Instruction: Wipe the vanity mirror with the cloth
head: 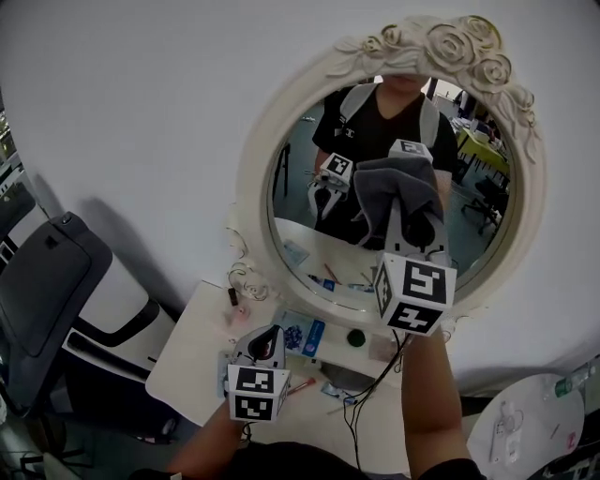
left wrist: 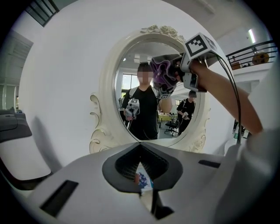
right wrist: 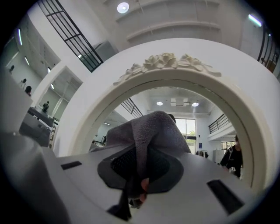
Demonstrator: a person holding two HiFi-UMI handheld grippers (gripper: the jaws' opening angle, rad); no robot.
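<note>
White wall and balcony railings framed a bright workroom.
A plain white wall (head: 141, 112) rose behind a white bench (head: 183, 370); a grey office chair (head: 42, 281) stood at its left and a round white table (head: 548, 450) lower right, while ceiling lights (right wrist: 123, 7) shone above black railings (right wrist: 72, 37).

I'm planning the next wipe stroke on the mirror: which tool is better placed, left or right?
Right. The right tool is shut on the grey cloth, raised at the vanity mirror glass. The left tool is empty, low over the table, short of the glass.
</note>
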